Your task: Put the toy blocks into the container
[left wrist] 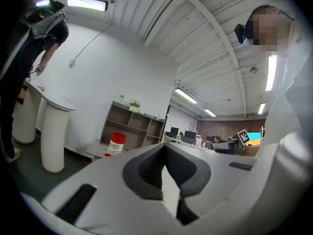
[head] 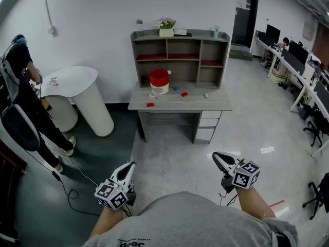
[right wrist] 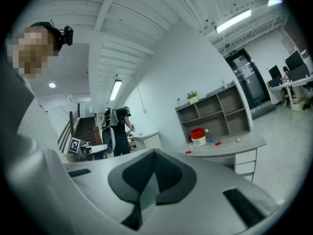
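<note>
1. Risk: the red block [head: 150, 105] lies close to the front edge of the desk [head: 216, 105]. A jaw coming in low could push it off onto the floor.
2. Risk: the container [head: 159, 81] looks light. A bump while dropping a block in could tip or slide it toward the shelf unit behind.
3. Risk: a cable [head: 72, 189] trails on the floor at left and could catch a foot on the walk-in.
4. Left gripper [head: 127, 170]: jaws together, nothing between them, held near the torso.
5. Right gripper [head: 221, 159]: jaws likewise closed and empty.
6. Blocks: all on the desk, well apart from both grippers, straight ahead. Right of the container lie a blue block [head: 175, 89], a 2nd red one [head: 184, 93] and a beige block [head: 206, 95].
7. Judgement: no block picked yet; the approach has to come 1st.
</note>
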Available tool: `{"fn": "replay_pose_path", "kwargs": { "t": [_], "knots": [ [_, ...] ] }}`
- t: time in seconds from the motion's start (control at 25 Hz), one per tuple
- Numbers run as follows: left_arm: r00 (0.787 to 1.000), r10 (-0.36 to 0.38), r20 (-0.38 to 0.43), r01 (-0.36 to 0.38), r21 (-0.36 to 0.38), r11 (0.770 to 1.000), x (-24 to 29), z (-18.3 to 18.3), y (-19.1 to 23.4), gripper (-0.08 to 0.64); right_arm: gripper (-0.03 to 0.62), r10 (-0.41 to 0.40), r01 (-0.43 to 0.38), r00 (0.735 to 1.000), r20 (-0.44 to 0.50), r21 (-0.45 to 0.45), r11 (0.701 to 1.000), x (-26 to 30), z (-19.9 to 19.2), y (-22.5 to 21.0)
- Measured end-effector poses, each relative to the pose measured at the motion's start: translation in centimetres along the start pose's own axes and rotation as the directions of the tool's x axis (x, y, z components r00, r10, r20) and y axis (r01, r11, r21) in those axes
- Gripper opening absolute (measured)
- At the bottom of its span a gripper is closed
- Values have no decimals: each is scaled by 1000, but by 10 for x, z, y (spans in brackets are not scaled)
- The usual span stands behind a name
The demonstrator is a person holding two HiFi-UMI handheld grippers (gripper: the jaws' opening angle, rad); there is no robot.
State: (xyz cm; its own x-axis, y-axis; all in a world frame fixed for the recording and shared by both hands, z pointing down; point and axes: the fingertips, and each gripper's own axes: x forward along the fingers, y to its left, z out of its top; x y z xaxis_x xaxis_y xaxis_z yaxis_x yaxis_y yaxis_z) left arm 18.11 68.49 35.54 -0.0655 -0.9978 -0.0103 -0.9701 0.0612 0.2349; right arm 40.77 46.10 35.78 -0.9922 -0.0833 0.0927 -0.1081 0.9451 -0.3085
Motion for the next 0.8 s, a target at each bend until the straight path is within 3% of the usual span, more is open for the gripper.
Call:
{"fn": "replay_pose_path", "kwargs": {
  "t": [0.8],
  "knots": [
    [999, -48, -17, 47, -9, 999, 36, -9, -31, 14, 18, -10, 10, 1000, 13, 37, 999, -29, 3, -26]
  ]
}}
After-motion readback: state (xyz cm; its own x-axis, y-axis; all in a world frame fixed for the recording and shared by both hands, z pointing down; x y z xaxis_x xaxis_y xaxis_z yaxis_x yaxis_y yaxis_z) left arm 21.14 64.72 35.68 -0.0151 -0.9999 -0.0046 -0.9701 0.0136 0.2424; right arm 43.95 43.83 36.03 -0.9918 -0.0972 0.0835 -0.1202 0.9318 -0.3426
